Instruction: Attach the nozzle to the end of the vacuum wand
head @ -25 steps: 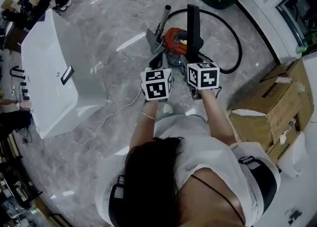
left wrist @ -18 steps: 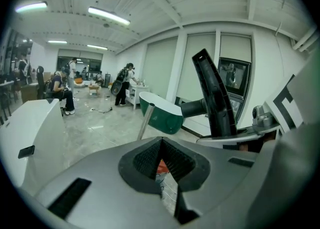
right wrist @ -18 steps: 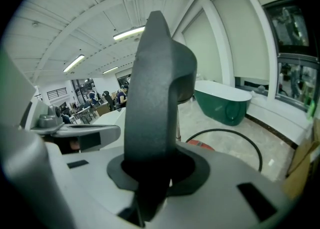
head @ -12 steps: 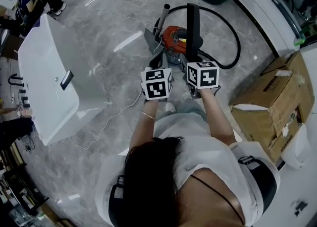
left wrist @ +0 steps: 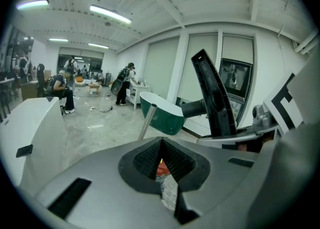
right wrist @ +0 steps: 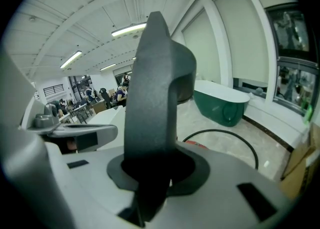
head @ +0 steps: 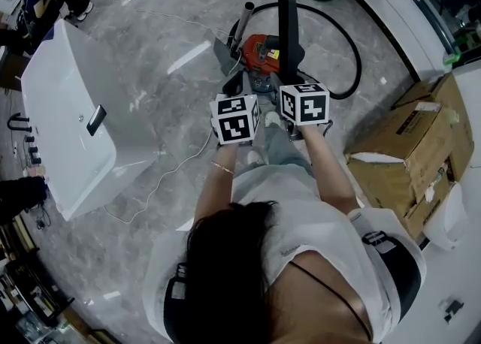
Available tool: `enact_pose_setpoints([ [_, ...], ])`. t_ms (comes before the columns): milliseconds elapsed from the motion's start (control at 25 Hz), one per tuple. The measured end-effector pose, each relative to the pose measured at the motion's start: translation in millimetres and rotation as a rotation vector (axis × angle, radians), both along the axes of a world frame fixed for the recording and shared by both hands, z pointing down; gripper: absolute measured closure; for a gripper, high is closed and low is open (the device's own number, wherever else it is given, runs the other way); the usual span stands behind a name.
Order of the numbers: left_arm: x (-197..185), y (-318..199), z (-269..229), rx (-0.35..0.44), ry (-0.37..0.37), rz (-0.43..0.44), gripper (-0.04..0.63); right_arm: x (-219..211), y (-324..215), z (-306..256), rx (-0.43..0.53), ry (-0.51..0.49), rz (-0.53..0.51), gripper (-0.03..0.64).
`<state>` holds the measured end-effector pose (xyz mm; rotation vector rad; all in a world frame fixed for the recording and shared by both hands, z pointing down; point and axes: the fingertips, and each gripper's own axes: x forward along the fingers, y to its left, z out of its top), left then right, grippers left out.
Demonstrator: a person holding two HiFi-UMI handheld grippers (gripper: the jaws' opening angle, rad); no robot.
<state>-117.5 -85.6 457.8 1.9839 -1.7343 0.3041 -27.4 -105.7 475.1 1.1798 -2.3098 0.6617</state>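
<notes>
Left to right: a white bathtub (head: 68,110) stands on the floor, apart from the work. The left claw (left wrist: 162,160) is closed and empty, its pads pressed together, and is held above the floor short of the wand (head: 243,25). The wand is a bare metal tube leaning up beside the red vacuum (head: 259,51), with its upper end free. The right claw (right wrist: 155,173) grips the black nozzle (head: 287,27) low on its body and carries it upright just right of the wand, not touching it. The hose (head: 359,68) loops behind, and boxes (head: 421,140) stand at far right. Step in hand: presenting the nozzle to the wand; the joint is not yet made. The next move probably calls for tilting the nozzle so its socket lines up with the tube's free end, then pushing it on along the tube's axis. The closed left claw would have to open if it is to steady the wand. Hidden: in the head view the marker cubes cover both claw tips. The nozzle's lower end is buried in the right claw, so its socket cannot be made out. The wand's foot is lost behind the vacuum.
</notes>
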Motion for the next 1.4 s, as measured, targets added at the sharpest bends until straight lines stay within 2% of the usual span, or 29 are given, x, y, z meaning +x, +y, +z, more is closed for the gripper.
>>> enact_pose_setpoints([
  [760, -3, -72, 9, -0.024, 0.002, -0.047, 0.592, -8, -77, 8, 0.004, 0.006, -0.040, 0.532],
  [1080, -10, -113, -4, 0.045, -0.057, -0.068, 0.592, -19, -112, 8, 0.005, 0.003, -0.063, 0.532],
  [1240, -12, -129, -6, 0.062, -0.058, -0.072, 0.592, -24, -128, 3, 0.052, 0.002, -0.065, 0.532],
  [1400, -18, -140, -10, 0.076, -0.062, -0.091, 0.592, -28, -141, 4, 0.040, -0.001, -0.082, 0.532],
])
